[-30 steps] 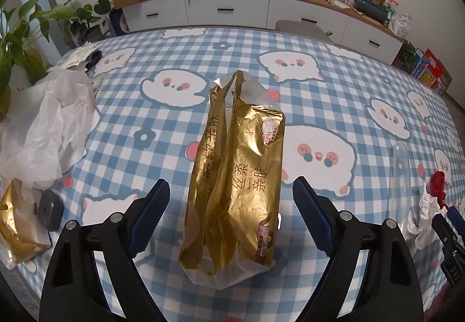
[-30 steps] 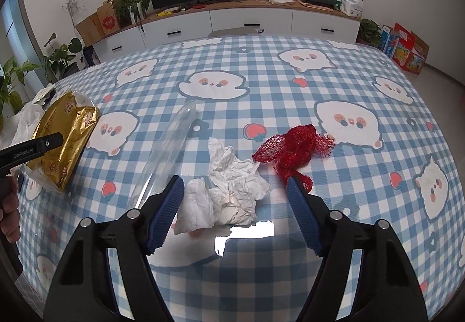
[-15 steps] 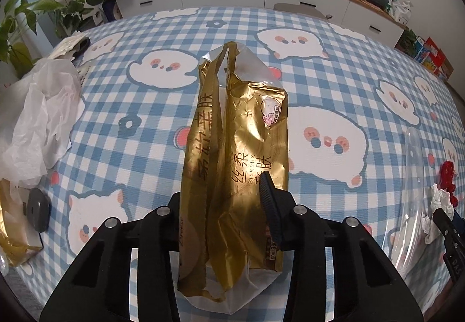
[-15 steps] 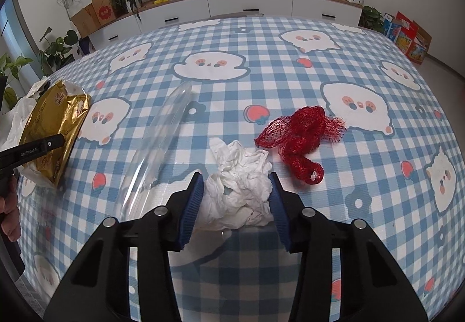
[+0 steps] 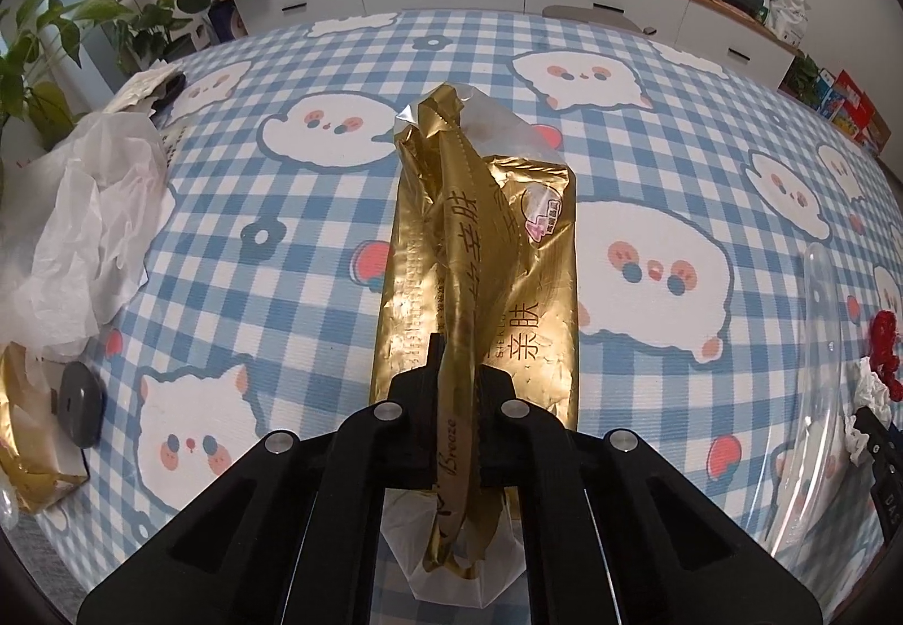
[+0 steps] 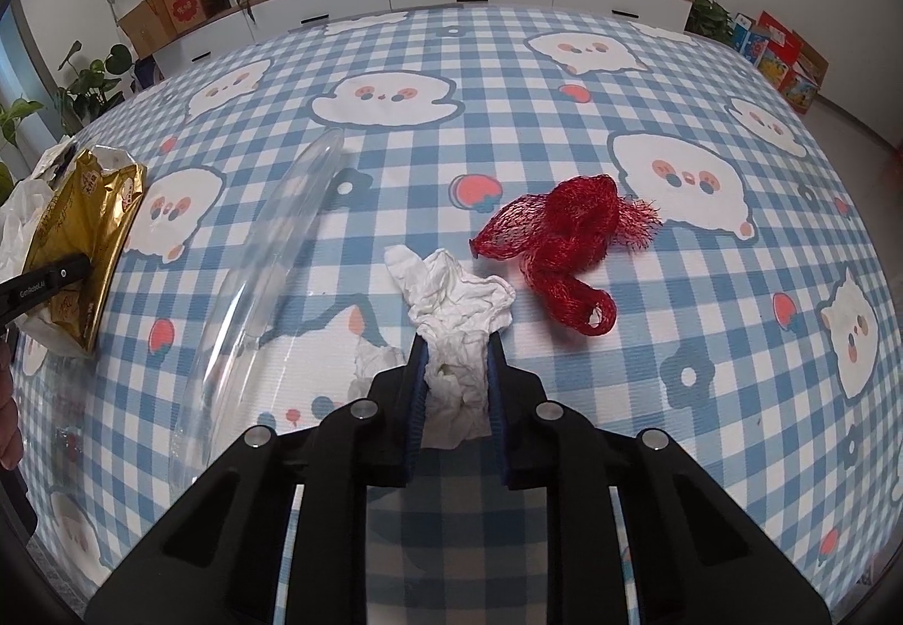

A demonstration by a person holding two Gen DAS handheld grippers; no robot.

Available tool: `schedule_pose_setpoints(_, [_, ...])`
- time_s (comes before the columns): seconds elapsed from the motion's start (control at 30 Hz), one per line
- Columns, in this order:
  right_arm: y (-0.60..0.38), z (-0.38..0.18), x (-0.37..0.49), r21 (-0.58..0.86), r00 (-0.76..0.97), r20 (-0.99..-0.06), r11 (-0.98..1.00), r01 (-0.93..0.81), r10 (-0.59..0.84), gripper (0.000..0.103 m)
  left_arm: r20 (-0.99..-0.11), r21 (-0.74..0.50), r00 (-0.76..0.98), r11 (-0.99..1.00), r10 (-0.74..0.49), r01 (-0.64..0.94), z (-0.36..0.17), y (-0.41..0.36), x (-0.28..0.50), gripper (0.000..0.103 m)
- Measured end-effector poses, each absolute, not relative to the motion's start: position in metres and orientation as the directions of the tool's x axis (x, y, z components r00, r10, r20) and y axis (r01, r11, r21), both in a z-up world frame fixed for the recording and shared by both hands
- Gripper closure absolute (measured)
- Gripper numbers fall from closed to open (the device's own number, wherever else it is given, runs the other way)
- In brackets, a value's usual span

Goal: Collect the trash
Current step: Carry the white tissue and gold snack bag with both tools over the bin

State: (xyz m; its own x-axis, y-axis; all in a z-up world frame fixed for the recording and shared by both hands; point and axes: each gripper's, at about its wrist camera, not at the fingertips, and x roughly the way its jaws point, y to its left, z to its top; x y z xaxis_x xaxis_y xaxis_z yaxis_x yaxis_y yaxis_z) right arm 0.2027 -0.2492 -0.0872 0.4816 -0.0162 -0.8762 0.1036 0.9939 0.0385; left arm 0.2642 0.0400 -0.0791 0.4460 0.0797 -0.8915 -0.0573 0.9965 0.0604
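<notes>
A crumpled gold foil wrapper (image 5: pixel 491 241) lies lengthwise on the blue checked tablecloth (image 5: pixel 282 207). My left gripper (image 5: pixel 456 371) is shut on its raised middle fold, near the wrapper's close end. The same wrapper (image 6: pixel 84 230) shows at the far left of the right wrist view, with the left gripper's finger across it. A wad of white tissue (image 6: pixel 457 309) sits in the middle of that view, and my right gripper (image 6: pixel 456 371) is shut on its near part. A red mesh net (image 6: pixel 559 247) lies just right of the tissue, untouched.
A clear plastic sleeve (image 6: pixel 271 275) lies left of the tissue. White plastic bags (image 5: pixel 79 230), a second gold wrapper (image 5: pixel 28 433) and a dark round object (image 5: pixel 82 402) crowd the table's left edge. Potted plants (image 5: pixel 45 55) stand beyond. A hand (image 6: pixel 8 416) shows at the left border.
Both grippers went from wide open to shut: the left closed on the gold wrapper's fold, the right on the white tissue. Neither hand shifted much.
</notes>
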Motion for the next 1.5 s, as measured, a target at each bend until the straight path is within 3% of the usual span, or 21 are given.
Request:
schedule_pose_setpoints(0.7, [-0.246,-0.046,0.179,0.076,0.572,-0.82,0.994,0.08,0.017,0.091,-0.841,-0.013,0.541,0.999,0.013,-0.044,-0.036,0.039,0.217,0.102])
schedule_pose_setpoints(1.5, [-0.225,-0.012,0.082,0.109,0.62,-0.782,0.993,0.036,0.063,0.091,-0.8,-0.064,0.596,0.998,-0.065,0.024,-0.01,0.034,0.056,0.102])
